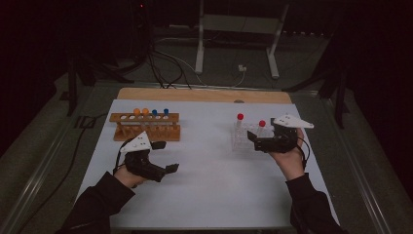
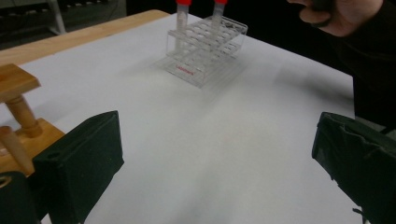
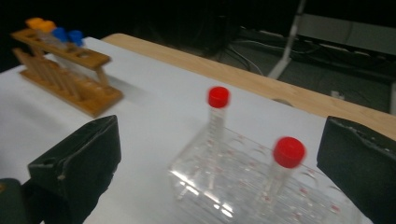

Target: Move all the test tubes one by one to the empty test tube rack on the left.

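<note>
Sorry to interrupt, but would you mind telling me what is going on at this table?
A person holds a gripper in each hand over a white table. The right gripper, jaws open and empty, is beside the clear rack, which holds two red-capped tubes. The left gripper, also open and empty, is near the wooden rack, where orange- and blue-capped tubes stand. Nothing is gripped yet.

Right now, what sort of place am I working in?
Probably a lab test bench: a wooden rack with orange- and blue-capped tubes, a clear rack with two red-capped tubes, and a white table in a dark room.
</note>
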`<action>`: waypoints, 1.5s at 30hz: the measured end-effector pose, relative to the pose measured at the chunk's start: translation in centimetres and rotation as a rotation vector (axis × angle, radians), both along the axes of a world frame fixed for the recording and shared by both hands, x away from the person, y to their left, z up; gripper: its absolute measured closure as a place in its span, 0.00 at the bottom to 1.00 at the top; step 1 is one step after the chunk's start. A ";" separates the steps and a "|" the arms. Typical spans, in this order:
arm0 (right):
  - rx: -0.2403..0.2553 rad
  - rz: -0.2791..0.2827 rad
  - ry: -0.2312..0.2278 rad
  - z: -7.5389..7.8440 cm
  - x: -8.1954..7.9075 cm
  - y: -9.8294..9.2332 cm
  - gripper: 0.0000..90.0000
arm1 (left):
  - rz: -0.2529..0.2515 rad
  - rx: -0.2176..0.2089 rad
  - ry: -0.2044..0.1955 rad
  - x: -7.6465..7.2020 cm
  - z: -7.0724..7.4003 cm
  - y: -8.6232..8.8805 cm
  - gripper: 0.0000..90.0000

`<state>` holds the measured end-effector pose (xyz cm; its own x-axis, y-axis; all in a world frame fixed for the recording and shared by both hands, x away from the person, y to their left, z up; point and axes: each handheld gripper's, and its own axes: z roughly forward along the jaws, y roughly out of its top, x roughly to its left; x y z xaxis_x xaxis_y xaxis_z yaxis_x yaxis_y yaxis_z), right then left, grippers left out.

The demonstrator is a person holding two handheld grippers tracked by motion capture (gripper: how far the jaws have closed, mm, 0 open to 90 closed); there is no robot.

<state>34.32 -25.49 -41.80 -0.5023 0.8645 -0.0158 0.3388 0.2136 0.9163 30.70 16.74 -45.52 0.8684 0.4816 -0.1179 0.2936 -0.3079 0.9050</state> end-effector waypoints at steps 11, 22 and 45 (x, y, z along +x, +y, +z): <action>-0.026 -0.109 0.074 -2.6 1.9 -1.1 0.07 | -0.028 0.022 0.007 -0.2 -0.7 -0.5 0.03; -0.034 -0.157 0.148 -4.5 3.2 -1.5 0.42 | -0.032 0.033 0.003 -0.3 -0.8 -0.7 0.03; -0.076 -0.165 0.119 -3.4 3.6 -1.2 0.84 | -0.036 0.025 0.009 -0.2 -0.5 -0.6 0.03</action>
<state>37.90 -26.67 -45.19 -0.3563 0.9338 -0.0328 0.4800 0.2130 0.8510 30.54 16.17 -46.02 0.8840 0.4533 -0.1143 0.2902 -0.3404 0.8944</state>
